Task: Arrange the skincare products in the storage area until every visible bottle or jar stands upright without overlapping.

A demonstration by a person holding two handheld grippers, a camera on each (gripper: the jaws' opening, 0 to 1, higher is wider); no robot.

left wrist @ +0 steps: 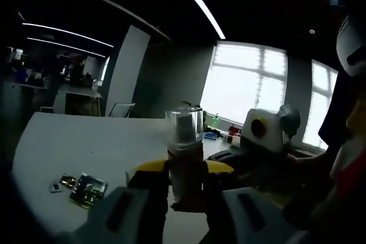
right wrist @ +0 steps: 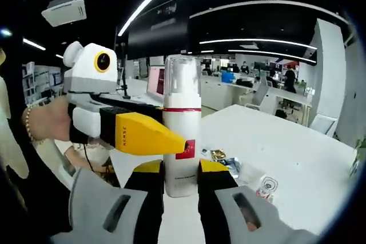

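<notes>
White counter [right wrist: 297,141] spreads behind. Your right tongs [right wrist: 182,184] and left tongs [left wrist: 186,178] both clamp the upright bottle [right wrist: 182,135], frame centre, its long axis vertical.

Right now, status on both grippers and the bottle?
Both grippers, left gripper and right gripper, shut on pump bottle. Bottle upright, above white table. Sachets lie beyond.
</notes>
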